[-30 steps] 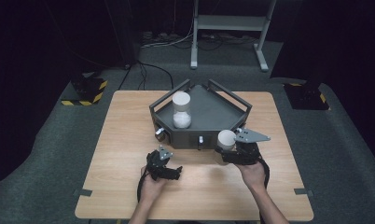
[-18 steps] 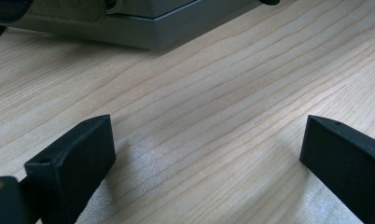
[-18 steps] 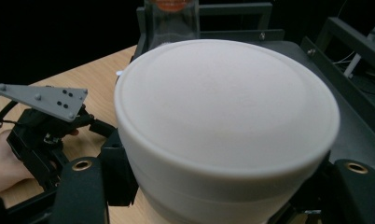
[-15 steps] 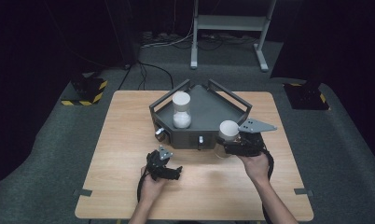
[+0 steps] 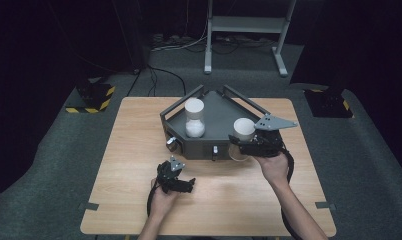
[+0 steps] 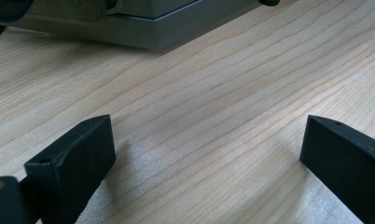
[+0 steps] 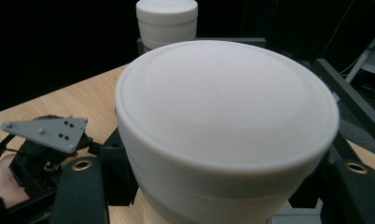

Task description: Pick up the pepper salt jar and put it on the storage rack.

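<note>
A white-lidded clear jar (image 5: 244,129) hangs in the air at the front right corner of the grey tray (image 5: 219,107), with my right gripper (image 5: 238,146) shut on its body. In the right gripper view the jar's lid (image 7: 227,126) rises between the two jaws of that gripper (image 7: 218,191). A second white-lidded jar (image 5: 194,117) stands upright inside the tray, and it appears behind the held one (image 7: 167,18). My left gripper (image 5: 178,183) rests low on the wooden table (image 5: 129,150) in front of the tray, its jaws open with bare wood between them (image 6: 204,140).
The tray's grey front wall (image 6: 143,32) lies just beyond the left gripper and carries a knob (image 5: 172,144). Black-and-yellow floor blocks (image 5: 91,97) and a metal stand (image 5: 244,25) sit beyond the table's far edge.
My right gripper has lifted the jar upward beside the tray's front right corner. The left gripper has stayed where it was.
</note>
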